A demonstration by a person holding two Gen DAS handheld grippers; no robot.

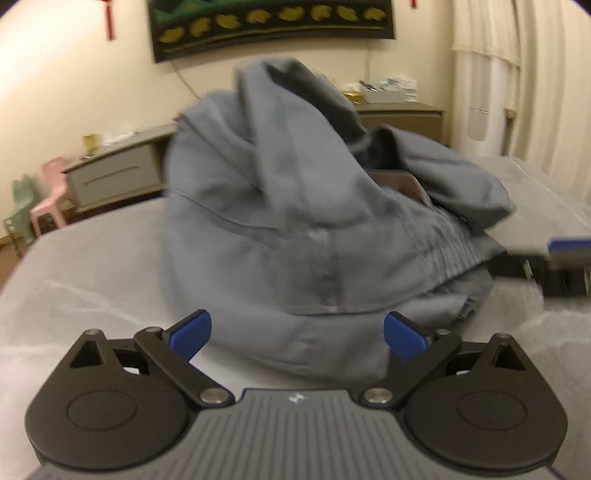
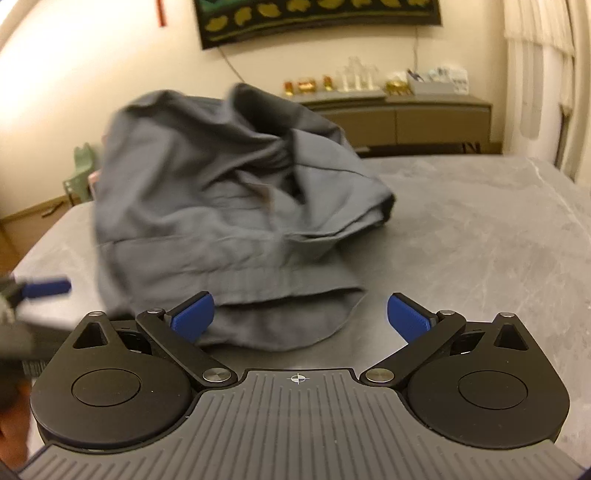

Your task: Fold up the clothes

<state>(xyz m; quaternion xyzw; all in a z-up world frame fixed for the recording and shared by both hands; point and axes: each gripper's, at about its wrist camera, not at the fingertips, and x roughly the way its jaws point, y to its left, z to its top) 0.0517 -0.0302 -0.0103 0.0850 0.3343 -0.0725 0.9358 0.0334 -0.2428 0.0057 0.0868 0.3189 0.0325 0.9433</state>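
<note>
Nearest the left wrist camera, the left gripper (image 1: 297,334) has its jaws spread wide with nothing between them, its blue pads (image 1: 190,332) on either side of the near hem of a grey garment (image 1: 295,206). The right gripper (image 2: 301,315) is the same: jaws parted and empty, the garment's ribbed waistband just ahead of its left pad. In each view the other gripper shows as a blurred dark shape with a blue tip at the frame's edge.

The garment, which looks like grey trousers or shorts with an elastic waist, sits bunched on the grey counter (image 2: 480,229), heaped high in loose, uneven folds and blurred in both views. It does not lie flat or squared, so as a judgement the folding is not finished for this piece: it needs spreading and neat creasing. No folded pile is visible anywhere.

Farther off stand a low sideboard (image 2: 424,118) with small items on it, pastel stools (image 1: 48,199), and a dark wall hanging (image 1: 269,26).
</note>
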